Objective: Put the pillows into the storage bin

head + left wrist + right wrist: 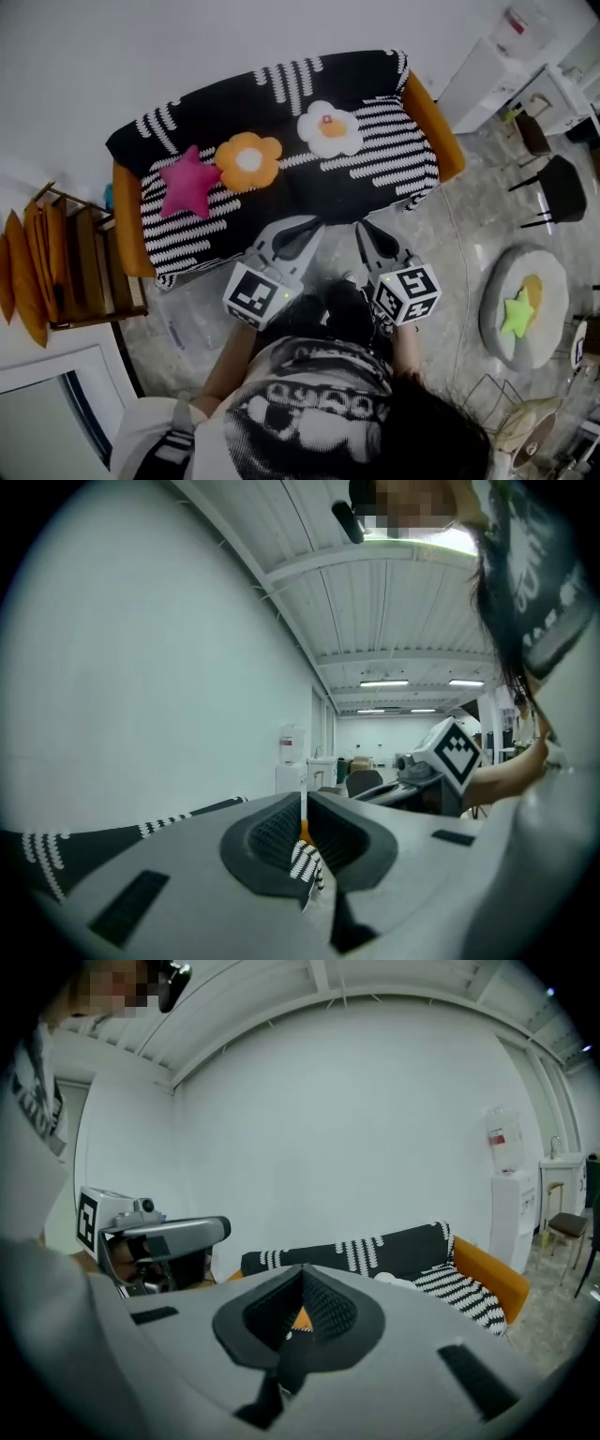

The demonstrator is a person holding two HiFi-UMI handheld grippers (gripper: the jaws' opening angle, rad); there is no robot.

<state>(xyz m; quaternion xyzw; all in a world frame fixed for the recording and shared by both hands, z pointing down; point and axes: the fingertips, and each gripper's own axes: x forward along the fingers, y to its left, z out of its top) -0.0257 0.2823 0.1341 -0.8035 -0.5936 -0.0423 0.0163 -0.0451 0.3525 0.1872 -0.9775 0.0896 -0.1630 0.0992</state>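
your left gripper [310, 226] and right gripper [363, 228] point at the sofa [375, 183], jaws together and empty, because the pillows [248, 161] lie there ungrabbed.

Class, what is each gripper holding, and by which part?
Nothing. The left gripper and the right gripper have their jaws together, empty; the three pillows lie on the sofa.

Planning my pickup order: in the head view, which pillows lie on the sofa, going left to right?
pink star pillow → orange flower pillow → white flower pillow
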